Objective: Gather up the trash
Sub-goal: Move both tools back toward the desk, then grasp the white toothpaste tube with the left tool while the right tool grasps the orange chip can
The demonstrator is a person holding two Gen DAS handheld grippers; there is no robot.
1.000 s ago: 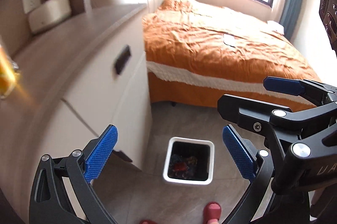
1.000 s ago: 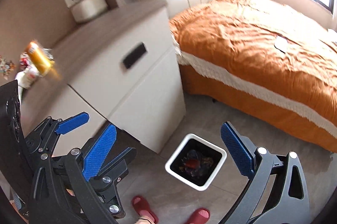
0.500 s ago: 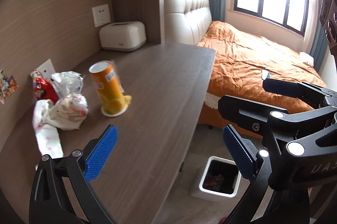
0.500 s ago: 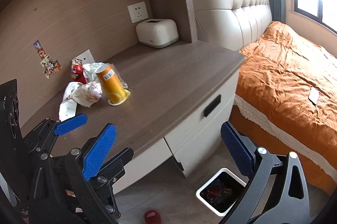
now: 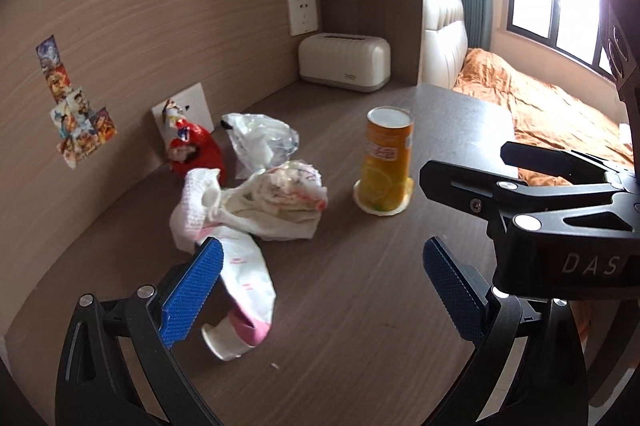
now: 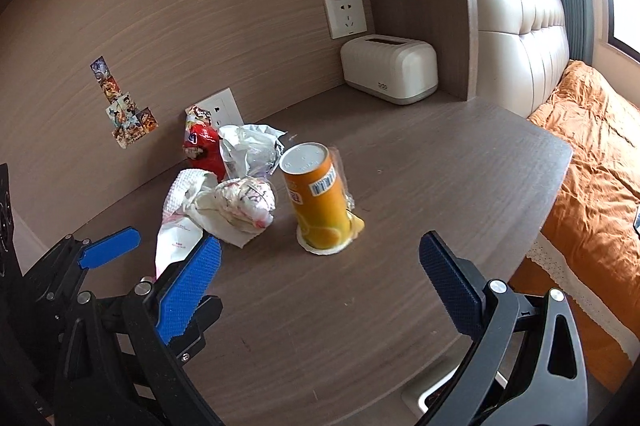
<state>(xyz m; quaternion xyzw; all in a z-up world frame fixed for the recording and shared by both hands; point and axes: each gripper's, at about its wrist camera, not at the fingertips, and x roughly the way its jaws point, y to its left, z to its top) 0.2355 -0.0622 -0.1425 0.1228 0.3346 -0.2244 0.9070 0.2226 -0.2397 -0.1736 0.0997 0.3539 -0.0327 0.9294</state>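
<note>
Trash lies on the brown desk (image 5: 360, 306): an upright orange chip can (image 5: 386, 160) on a white lid, a crumpled white wrapper wad (image 5: 280, 202), a clear plastic bag (image 5: 262, 142), a red snack packet (image 5: 194, 150), and a white-pink packet (image 5: 244, 286). My left gripper (image 5: 320, 292) is open and empty, just above the desk before the white-pink packet. My right gripper (image 6: 320, 290) is open and empty, short of the can (image 6: 320, 198) and the wad (image 6: 240, 206). The red packet (image 6: 202, 146) leans by the wall.
A white tissue box (image 5: 345, 62) stands at the desk's back corner, also in the right wrist view (image 6: 390, 68). The orange bed (image 6: 600, 162) lies right of the desk. A white bin rim (image 6: 424, 396) peeks below the desk's front edge.
Both grippers swung up from over the floor bin to the desk and moved closer to the trash pile. Both stayed open and empty.
</note>
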